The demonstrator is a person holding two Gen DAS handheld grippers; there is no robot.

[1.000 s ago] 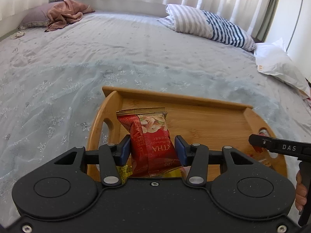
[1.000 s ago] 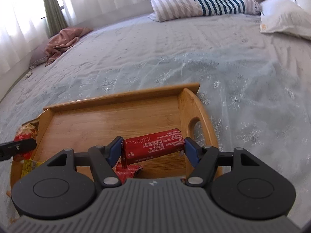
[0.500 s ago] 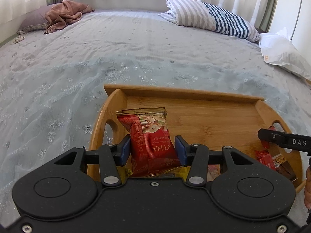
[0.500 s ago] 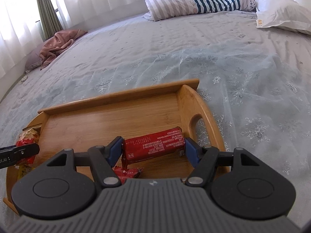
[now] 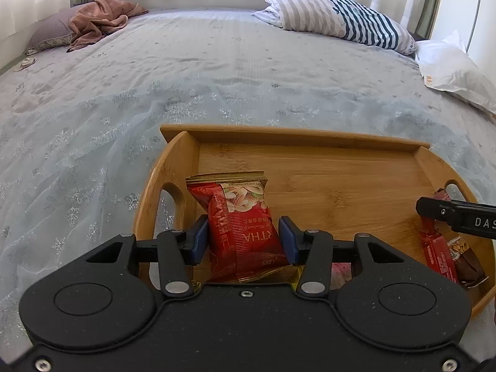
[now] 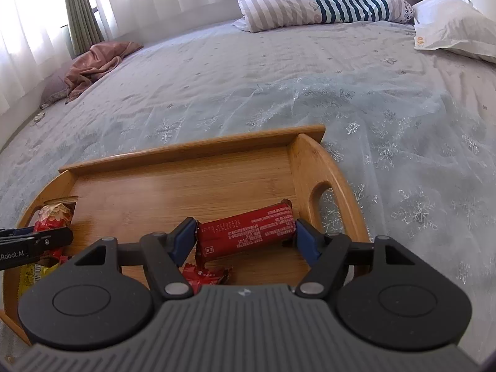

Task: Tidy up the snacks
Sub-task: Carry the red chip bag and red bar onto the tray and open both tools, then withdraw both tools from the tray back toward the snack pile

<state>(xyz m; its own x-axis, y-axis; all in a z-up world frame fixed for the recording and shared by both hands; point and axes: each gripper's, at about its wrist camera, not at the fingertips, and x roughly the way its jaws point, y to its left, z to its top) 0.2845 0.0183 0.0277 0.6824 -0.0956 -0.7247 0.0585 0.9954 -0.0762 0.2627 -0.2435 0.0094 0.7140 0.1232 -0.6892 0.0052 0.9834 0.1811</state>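
A wooden tray (image 5: 325,167) with cut-out handles rests on the bed. My left gripper (image 5: 243,238) is shut on a red nut packet (image 5: 238,214), which stands upright over the tray's left end. The same packet (image 6: 55,214) shows at the left of the right wrist view, beside a left gripper finger (image 6: 37,240). My right gripper (image 6: 246,238) is shut on a red snack bar (image 6: 248,232), held crosswise just above the tray floor (image 6: 186,192) near the right handle. One right gripper finger (image 5: 449,214) reaches in at the right of the left wrist view.
More snacks lie along the tray's near side: a red wrapper (image 6: 204,276), a yellow packet (image 6: 34,274), a pink packet (image 5: 341,274) and a brown bar (image 5: 468,260). On the grey bedspread are a striped pillow (image 5: 334,18), a white pillow (image 5: 458,74) and a pink cloth (image 5: 99,21).
My left gripper has sunk a little toward the tray with the nut packet in it. The right gripper has stayed put with the bar.
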